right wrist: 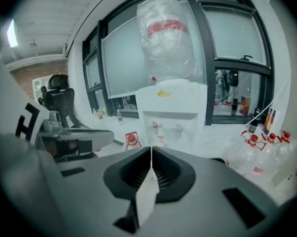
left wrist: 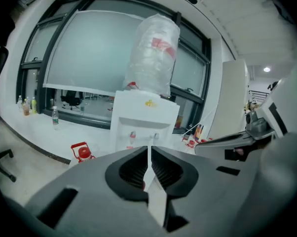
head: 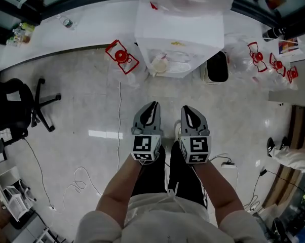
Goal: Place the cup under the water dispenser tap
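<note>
The white water dispenser (head: 179, 34) stands against the window wall, with a plastic-wrapped bottle on top. A pale cup (head: 159, 64) sits in its tap recess, at the left side. My left gripper (head: 152, 107) and right gripper (head: 188, 109) hang side by side over the floor, well short of the dispenser and pointing at it. Both are shut with nothing between the jaws. In the left gripper view the closed tips (left wrist: 148, 149) line up below the two taps (left wrist: 143, 135). The right gripper view shows its closed tips (right wrist: 151, 152) under the dispenser front (right wrist: 169, 110).
Red-capped water jugs lie left (head: 122, 56) and right (head: 273, 62) of the dispenser. A black bin (head: 217, 67) stands at its right side. An office chair (head: 22, 110) is at the far left. Cables (head: 77, 180) run across the floor tiles.
</note>
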A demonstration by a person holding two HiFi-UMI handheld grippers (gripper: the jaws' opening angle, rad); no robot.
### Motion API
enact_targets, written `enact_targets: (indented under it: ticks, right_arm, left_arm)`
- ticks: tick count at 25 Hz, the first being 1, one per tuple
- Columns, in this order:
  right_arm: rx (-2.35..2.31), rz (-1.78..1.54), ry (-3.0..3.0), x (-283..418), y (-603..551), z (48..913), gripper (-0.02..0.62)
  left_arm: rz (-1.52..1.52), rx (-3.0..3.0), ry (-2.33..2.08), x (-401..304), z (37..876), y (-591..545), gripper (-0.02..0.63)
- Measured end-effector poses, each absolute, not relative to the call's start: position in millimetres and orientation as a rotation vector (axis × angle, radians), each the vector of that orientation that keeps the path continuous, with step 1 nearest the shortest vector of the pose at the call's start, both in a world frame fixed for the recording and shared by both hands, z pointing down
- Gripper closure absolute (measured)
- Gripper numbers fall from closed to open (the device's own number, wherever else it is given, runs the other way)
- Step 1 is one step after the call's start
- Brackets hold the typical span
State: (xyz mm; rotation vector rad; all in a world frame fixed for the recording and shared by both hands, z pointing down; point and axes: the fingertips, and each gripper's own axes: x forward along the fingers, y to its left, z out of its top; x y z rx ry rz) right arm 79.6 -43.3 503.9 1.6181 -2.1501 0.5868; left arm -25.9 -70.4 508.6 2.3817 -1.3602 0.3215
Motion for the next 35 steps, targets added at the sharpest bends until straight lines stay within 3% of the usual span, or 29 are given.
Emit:
enact_targets:
  ticks: [12,24,35]
  right_arm:
    - [1.872,0.560,-2.197,84.1,-34.4,382.2,0.566]
    - [1.964,0.223,-2.260,112.9,-47.9,265.2,0.566]
    - [1.988,-0.059,-2.415,99.6,-42.5,166.9,0.568]
  left_arm:
    - [0.197,2.556,-1.294,-22.1,368.4,-62.1,0.572]
    - [-0.037,2.798,-1.376,-21.8,220.3,-77.8,0.572]
    - [-0.164,2.897,-1.434,-23.7,134.0,-66.8,0.572]
